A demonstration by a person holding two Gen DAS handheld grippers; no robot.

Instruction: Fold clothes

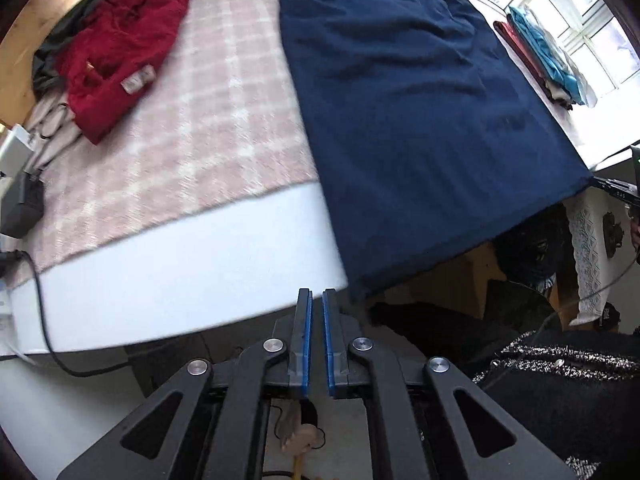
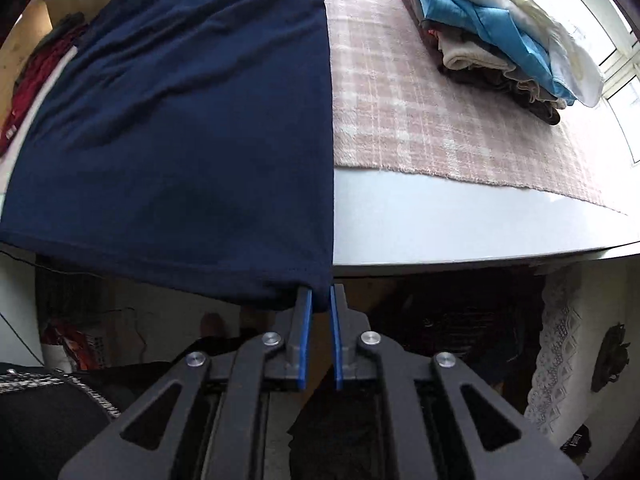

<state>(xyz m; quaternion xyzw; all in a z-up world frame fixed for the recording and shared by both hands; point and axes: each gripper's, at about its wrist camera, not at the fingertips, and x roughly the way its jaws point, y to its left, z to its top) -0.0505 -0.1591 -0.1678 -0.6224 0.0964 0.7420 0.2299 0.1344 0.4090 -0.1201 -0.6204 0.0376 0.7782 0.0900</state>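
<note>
Across the middle of the desk [image 1: 192, 280] lies the navy garment [image 1: 400, 100], spread flat and long, its hem hanging over the near edge. It looks laid out and smoothed but not yet folded, so I judge this piece to be at the start of its folding. Under it runs a pink checked cloth [image 2: 420, 112] that covers most of the white top and stops short of the near edge.

On the right of the cloth stands a stack of folded clothes [image 2: 500, 40], blue and pale pieces on top of darker ones, which suggests several items are already done. At the far left a red garment [image 1: 116, 52] lies crumpled over something dark, apparently still waiting. Bright windows run behind the stack, and a lace curtain and cables show below the desk.

The left gripper [image 1: 317, 300] hangs just beyond the desk's edge beside the hem's left corner, its fingers nearly closed with a thin gap and nothing between them. The right gripper [image 2: 320, 296] sits at the hem's right corner; its fingers are narrow too, and the cloth's edge hangs just at their tips, but I cannot tell whether they pinch it.
</note>
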